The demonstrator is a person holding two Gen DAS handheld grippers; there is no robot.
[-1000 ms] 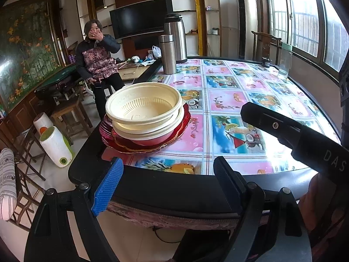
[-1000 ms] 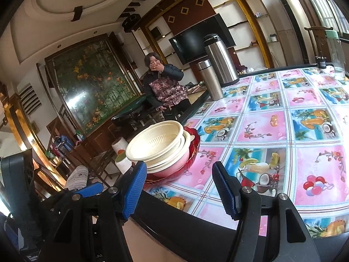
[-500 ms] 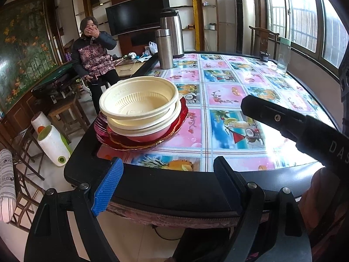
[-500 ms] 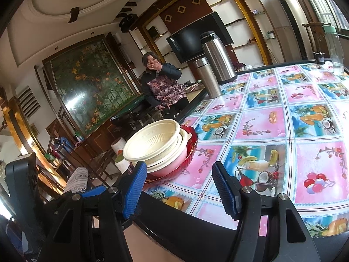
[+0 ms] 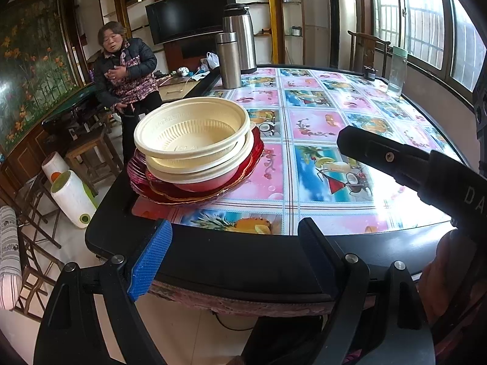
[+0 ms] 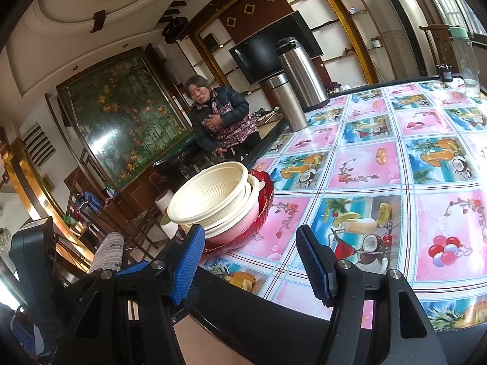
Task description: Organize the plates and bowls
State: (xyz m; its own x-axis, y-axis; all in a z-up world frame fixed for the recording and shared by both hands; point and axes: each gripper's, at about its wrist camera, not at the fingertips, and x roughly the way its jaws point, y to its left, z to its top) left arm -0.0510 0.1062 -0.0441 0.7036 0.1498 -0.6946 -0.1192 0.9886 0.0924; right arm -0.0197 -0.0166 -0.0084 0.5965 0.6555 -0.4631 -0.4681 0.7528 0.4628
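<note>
Left wrist view: left gripper [image 5: 234,243] at the bottom of the frame, jaws spread wide, nothing between them. Both fingers hang off the near edge of the table [image 5: 243,261], short of the tabletop. Stack of bowls [image 5: 191,140] sits at centre left, above and beyond the blue-padded finger, well apart from it. Top bowl is cream with a ribbed inside; more cream bowls nest under it, then a pink one. All rest on red plates [image 5: 249,167] near the table's left corner. Black body of the right gripper [image 5: 411,167] crosses the right side of the frame, over the table edge.

Right wrist view: right gripper [image 6: 249,258] at bottom centre, jaws also spread, empty. Bowls [image 6: 213,194] lie just above the left blue pad in the frame, farther along the table; contact cannot be seen and they look apart. Red plates [image 6: 268,194] show beneath them.

Surface: glossy cloth in pink and blue squares with fruit and drink prints, black rim all round. Two steel flasks [image 5: 237,51] stand at the far left side of the table; a clear bottle [image 5: 397,70] at the far right.

Room: a person [image 5: 124,70] in a dark jacket stands beyond the bowls, upper left. Dark television [image 5: 185,21] on the back wall, flower mural at far left, windows at right.
</note>
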